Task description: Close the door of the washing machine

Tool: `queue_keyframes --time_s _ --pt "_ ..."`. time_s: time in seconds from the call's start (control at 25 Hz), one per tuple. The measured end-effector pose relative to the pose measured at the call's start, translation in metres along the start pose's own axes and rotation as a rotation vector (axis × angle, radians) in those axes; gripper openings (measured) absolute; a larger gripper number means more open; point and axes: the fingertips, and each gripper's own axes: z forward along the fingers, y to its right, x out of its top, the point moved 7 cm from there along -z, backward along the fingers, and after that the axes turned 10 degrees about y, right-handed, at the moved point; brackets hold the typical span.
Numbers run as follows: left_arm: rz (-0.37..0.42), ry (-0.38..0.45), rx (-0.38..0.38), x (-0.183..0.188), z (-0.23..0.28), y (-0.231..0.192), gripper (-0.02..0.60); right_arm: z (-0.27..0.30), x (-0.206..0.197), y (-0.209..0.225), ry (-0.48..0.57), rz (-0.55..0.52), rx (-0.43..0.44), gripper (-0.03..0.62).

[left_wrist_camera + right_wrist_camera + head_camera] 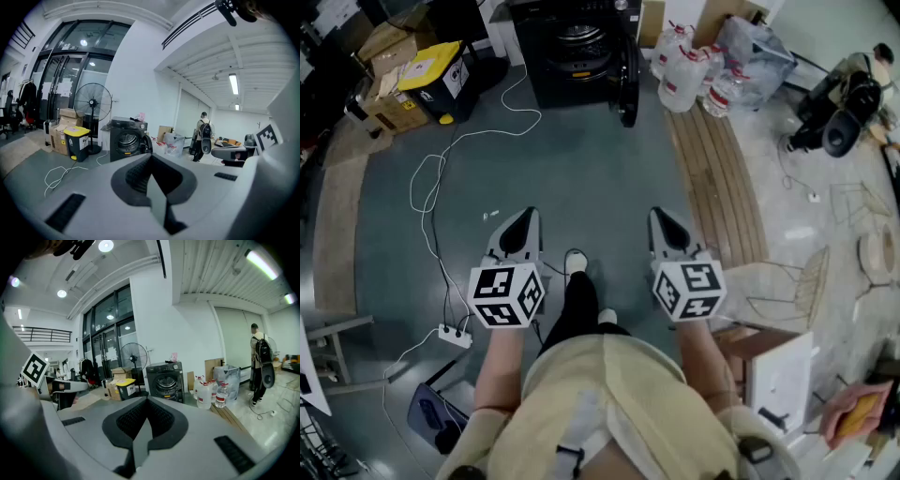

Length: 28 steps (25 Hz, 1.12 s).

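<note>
The dark washing machine stands at the far end of the grey floor, its drum showing. Its round door hangs open on the machine's right side. The machine and its open door also show in the left gripper view, and the machine shows in the right gripper view, still some way ahead. My left gripper and right gripper are held side by side in front of the person, well short of the machine. Both point toward it. The jaws of each are shut with nothing between them.
A yellow-lidded bin and cardboard boxes stand left of the machine. Water bottles stand to its right. A white cable runs to a power strip. Wooden planks lie at right. A person with a backpack stands far off.
</note>
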Motion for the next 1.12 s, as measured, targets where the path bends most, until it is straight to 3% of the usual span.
queue_keyframes --time_s 0.16,0.56,1.12 --pt "0.017 0.002 0.001 0.000 0.005 -0.001 0.003 0.004 -0.002 0.002 0.000 0.004 -0.006 0.005" --pt "-0.073 0.000 -0.006 -0.004 0.032 -0.013 0.003 0.031 -0.003 0.017 0.006 0.042 -0.014 0.005" --pt "-0.073 -0.029 0.000 0.008 0.114 -0.082 0.003 0.139 0.003 0.017 -0.052 0.015 -0.012 0.006"
